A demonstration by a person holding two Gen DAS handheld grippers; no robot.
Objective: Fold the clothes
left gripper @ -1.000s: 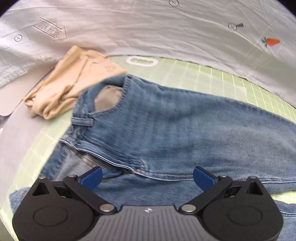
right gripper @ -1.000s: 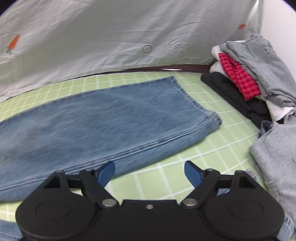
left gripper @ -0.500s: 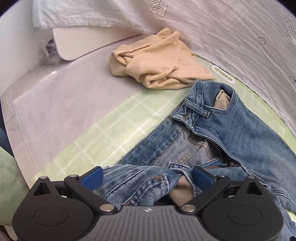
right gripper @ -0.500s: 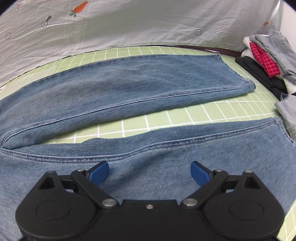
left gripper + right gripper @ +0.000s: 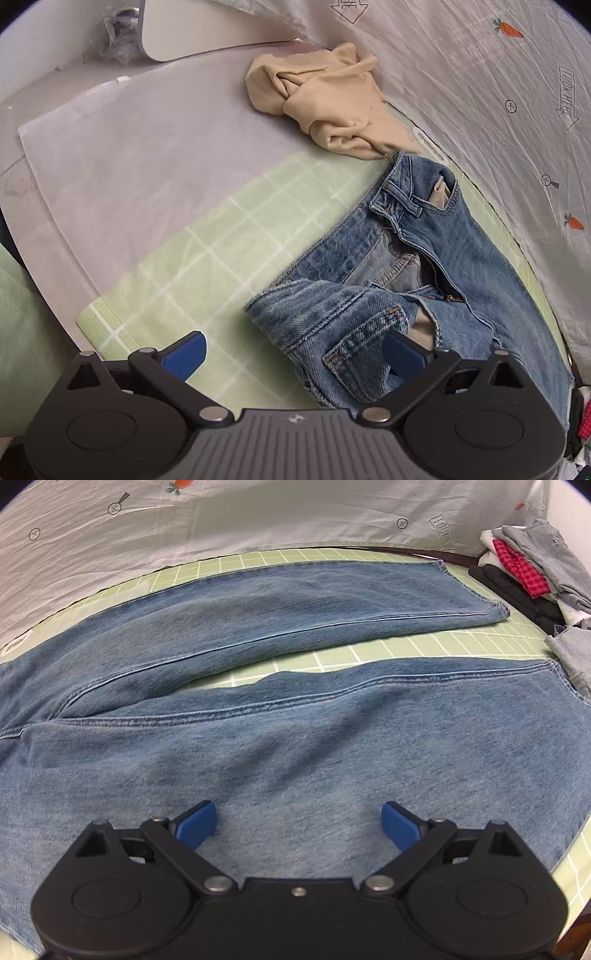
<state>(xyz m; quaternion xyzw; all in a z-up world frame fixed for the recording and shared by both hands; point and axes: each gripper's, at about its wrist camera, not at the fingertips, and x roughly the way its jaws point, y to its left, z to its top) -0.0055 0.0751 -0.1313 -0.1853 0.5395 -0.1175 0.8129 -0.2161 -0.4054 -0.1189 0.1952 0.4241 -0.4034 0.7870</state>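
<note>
Since half a second ago, both cameras have pulled back slightly; the left gripper (image 5: 293, 354) now shows more green grid mat (image 5: 192, 258) beside the jeans' waistband. Jeans (image 5: 295, 738) lie flat on the mat, legs stretched lengthwise toward a clothes pile (image 5: 532, 565), waist toward a crumpled beige garment (image 5: 328, 99). White printed sheeting (image 5: 221, 517) backs the table. Both grippers' jaws stand wide, holding nothing; the right gripper (image 5: 299, 821) hovers over the nearer leg.
</note>
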